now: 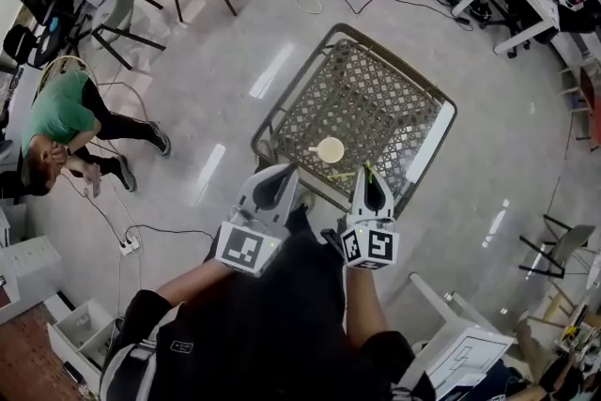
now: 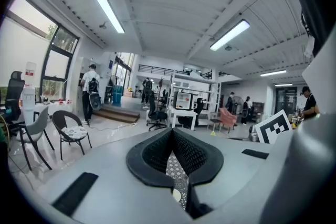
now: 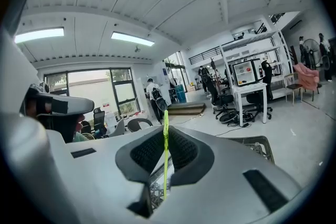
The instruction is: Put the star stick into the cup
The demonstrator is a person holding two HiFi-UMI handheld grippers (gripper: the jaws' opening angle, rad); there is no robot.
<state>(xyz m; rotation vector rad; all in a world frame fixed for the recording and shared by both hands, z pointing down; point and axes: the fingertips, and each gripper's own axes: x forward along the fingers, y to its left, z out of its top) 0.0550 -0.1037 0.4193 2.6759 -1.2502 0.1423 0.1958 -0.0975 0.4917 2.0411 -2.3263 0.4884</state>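
— Which step?
— Carrying. My right gripper (image 1: pixel 369 186) pinches the star stick (image 3: pixel 165 155), just short of the cup (image 1: pixel 330 149) on the mesh table (image 1: pixel 376 99); left gripper (image 1: pixel 275 190) closed, empty. Next: line it over the rim, I think.

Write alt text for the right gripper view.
The right hand-held gripper is shut on a thin yellow-green stick standing upright between its jaws. Behind it, a bright office with desks, chairs and people.
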